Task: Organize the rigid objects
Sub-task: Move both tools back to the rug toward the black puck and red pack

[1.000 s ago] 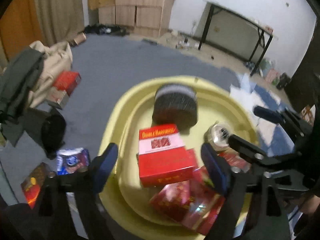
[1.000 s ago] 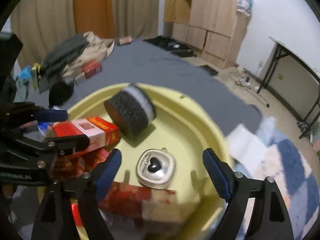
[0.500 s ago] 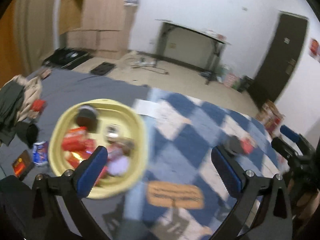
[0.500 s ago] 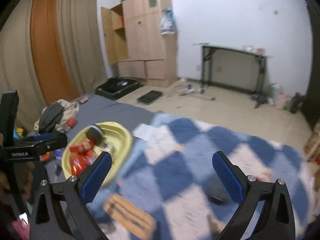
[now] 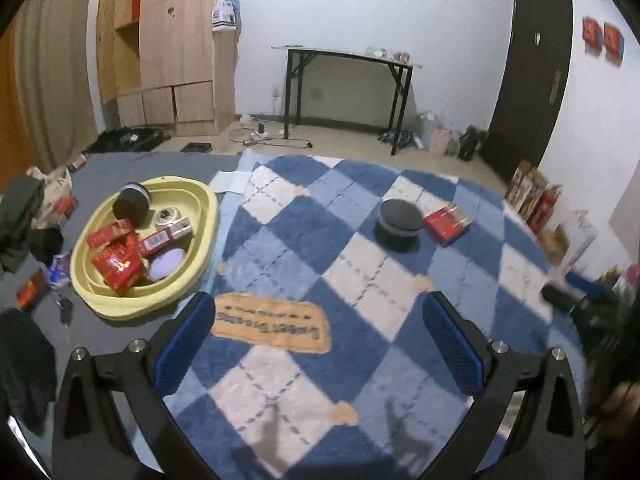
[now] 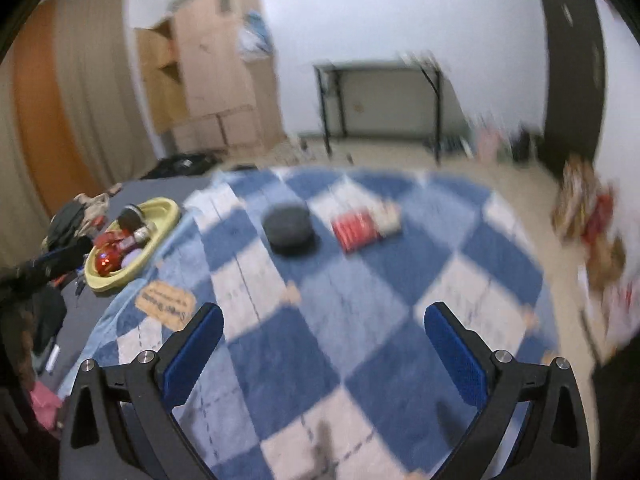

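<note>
A yellow basin (image 5: 200,256) sits at the rug's left edge and holds red boxes (image 5: 118,262), a dark round tin (image 5: 130,204) and a small silver tin (image 5: 168,216). It also shows in the right wrist view (image 6: 160,236). On the blue checked rug (image 5: 360,300) lie a dark round tin (image 5: 400,220) and a red box (image 5: 446,222), also seen in the right wrist view as the tin (image 6: 290,228) and the box (image 6: 360,228). My left gripper (image 5: 318,344) is open and empty above the rug. My right gripper (image 6: 324,348) is open and empty.
Clothes (image 5: 24,216), a red box (image 5: 66,206) and a small can (image 5: 60,266) lie on the grey mat left of the basin. A black table (image 5: 348,80) and a wooden cabinet (image 5: 168,52) stand at the far wall. Boxes (image 5: 532,196) stand at the right wall.
Both grippers have pulled up and back from the basin and swung right over the rug. The round tin and red box on the rug have come into view.
</note>
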Demonstrator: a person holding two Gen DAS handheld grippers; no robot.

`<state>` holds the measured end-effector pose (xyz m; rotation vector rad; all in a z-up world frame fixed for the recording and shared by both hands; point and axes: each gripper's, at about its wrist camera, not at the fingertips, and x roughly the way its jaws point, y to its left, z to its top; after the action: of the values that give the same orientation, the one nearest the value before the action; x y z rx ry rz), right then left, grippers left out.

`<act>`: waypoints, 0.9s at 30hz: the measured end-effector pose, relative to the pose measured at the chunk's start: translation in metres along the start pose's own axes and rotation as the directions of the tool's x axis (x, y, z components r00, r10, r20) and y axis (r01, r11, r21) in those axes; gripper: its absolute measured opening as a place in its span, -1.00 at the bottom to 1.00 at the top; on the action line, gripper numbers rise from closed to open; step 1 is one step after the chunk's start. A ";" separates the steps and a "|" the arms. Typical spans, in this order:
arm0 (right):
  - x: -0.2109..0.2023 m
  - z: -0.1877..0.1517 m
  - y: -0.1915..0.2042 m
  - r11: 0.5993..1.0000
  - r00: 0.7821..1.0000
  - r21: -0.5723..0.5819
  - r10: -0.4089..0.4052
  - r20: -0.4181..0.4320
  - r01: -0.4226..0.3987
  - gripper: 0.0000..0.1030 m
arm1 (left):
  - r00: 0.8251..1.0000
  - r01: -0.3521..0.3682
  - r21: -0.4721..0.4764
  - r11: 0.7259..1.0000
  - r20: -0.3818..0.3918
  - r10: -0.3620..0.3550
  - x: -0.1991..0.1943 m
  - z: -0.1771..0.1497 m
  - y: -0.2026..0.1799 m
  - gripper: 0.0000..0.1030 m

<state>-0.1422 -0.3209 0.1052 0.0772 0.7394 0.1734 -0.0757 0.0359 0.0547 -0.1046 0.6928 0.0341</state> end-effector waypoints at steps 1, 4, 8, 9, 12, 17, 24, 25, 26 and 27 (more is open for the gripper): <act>-0.002 0.003 0.001 1.000 1.000 -0.013 -0.013 0.007 0.013 0.99 | 1.000 -0.005 -0.015 1.000 0.002 0.005 0.000 -0.002 0.003 1.00; -0.006 0.013 0.002 1.000 0.999 -0.018 0.014 0.041 -0.013 0.99 | 0.999 -0.037 -0.049 0.998 0.006 0.037 0.002 -0.004 0.010 1.00; -0.001 0.008 0.000 0.999 1.000 -0.032 -0.019 0.019 0.019 0.99 | 0.998 -0.051 -0.055 0.997 0.025 0.052 0.002 -0.003 0.011 1.00; 0.001 0.008 -0.001 0.999 1.000 -0.030 -0.017 0.015 0.017 0.99 | 0.998 -0.049 -0.058 0.997 0.022 0.050 0.003 -0.004 0.012 1.00; 0.023 0.009 -0.001 0.999 1.000 -0.031 -0.008 0.018 0.008 0.99 | 0.999 -0.041 -0.051 0.998 -0.003 0.041 0.010 -0.006 0.010 1.00; 0.042 0.013 0.000 0.999 1.000 -0.045 0.000 0.027 0.001 0.99 | 1.000 -0.011 -0.056 0.998 -0.026 0.009 0.019 -0.005 0.004 1.00; 0.066 0.014 -0.013 0.996 1.000 -0.093 -0.013 -0.005 0.013 1.00 | 0.986 0.086 -0.032 0.996 -0.141 -0.089 0.042 -0.003 -0.019 1.00; 0.077 0.017 -0.018 0.994 1.000 -0.106 -0.021 -0.019 0.019 0.99 | 0.984 0.093 -0.017 0.996 -0.149 -0.094 0.047 0.000 -0.024 1.00; 0.085 0.020 -0.021 0.992 0.999 -0.122 -0.025 -0.024 0.022 1.00 | 0.983 0.099 -0.001 0.995 -0.154 -0.098 0.053 0.003 -0.030 1.00; 0.093 0.025 -0.024 0.989 0.999 -0.145 -0.033 -0.020 0.029 1.00 | 0.982 0.107 0.007 0.994 -0.158 -0.105 0.060 0.007 -0.035 1.00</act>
<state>-0.0546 -0.3278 0.0589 -0.0744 0.7474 0.1980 -0.0228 0.0013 0.0244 -0.1297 0.8445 -0.0825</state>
